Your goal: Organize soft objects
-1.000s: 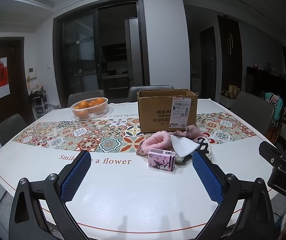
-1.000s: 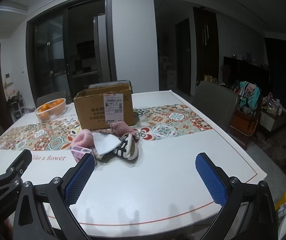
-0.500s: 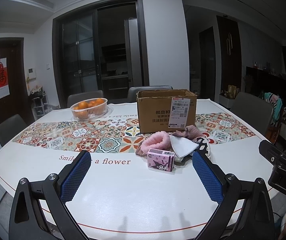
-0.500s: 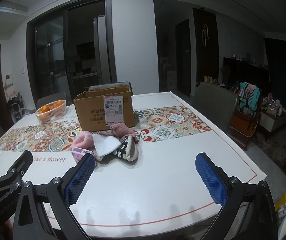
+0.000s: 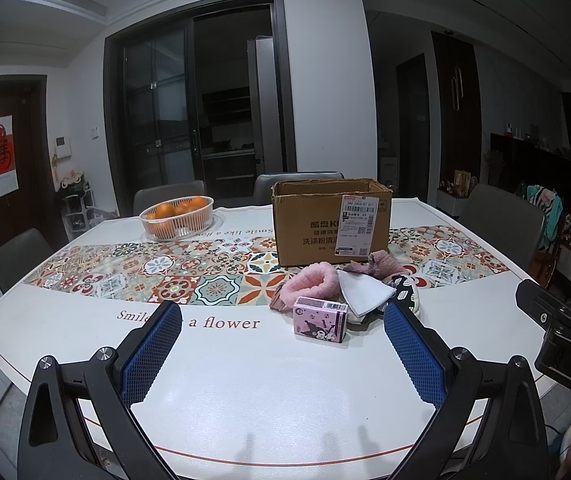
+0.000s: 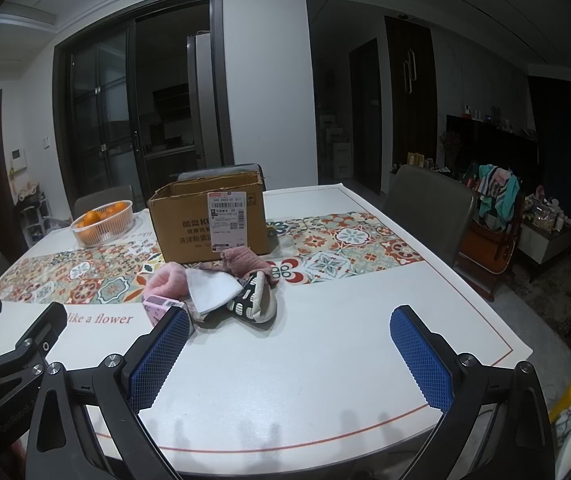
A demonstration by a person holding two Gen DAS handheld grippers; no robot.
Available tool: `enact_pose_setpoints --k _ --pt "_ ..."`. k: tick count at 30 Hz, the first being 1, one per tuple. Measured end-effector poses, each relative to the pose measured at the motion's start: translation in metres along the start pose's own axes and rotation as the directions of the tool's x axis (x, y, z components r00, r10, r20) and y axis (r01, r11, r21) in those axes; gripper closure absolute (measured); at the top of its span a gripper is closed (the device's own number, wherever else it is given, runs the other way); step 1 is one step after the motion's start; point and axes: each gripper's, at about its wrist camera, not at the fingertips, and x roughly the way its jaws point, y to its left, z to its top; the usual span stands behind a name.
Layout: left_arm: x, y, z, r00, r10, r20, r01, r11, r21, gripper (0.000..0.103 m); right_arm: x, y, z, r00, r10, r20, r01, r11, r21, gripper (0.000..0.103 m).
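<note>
A heap of soft things lies mid-table before an open cardboard box (image 5: pixel 331 222) (image 6: pixel 209 222): a pink fluffy band (image 5: pixel 313 284) (image 6: pixel 167 282), a white face mask (image 5: pixel 363 294) (image 6: pixel 211 292), a mauve knit piece (image 5: pixel 383 266) (image 6: pixel 245 262) and a black-and-white patterned slipper (image 6: pixel 255 302) (image 5: pixel 405 296). A small pink printed box (image 5: pixel 319 324) (image 6: pixel 157 306) stands in front of the heap. My left gripper (image 5: pixel 281 344) is open and empty above the table's near edge. My right gripper (image 6: pixel 291 348) is open and empty, to the right of the heap.
A white basket of oranges (image 5: pixel 177 218) (image 6: pixel 101 222) stands at the back left. A patterned runner (image 5: pixel 165 272) crosses the white table (image 5: pixel 245 380). Grey chairs (image 6: pixel 425 208) surround it. The right gripper's body (image 5: pixel 561 344) shows at the right of the left view.
Both grippers have stayed open and nearly still; the view has shifted only slightly. Nothing on the table has moved.
</note>
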Motion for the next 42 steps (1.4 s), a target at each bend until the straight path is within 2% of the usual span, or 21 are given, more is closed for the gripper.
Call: enact_pose_setpoints --k 30,42 --pt "-0.003 -0.002 0.0 1.0 -0.007 0.003 0.007 1.0 0.004 0.0 0.0 0.0 0.0 1.0 0.0 0.002 0.0 1.0 0.002 0.001" --pt "0.017 -0.005 -0.002 0.998 -0.056 -0.006 0.056 0.997 0.045 0.0 0.009 0.003 0.002 1.0 0.01 -0.02 -0.01 1.0 -0.001 0.001"
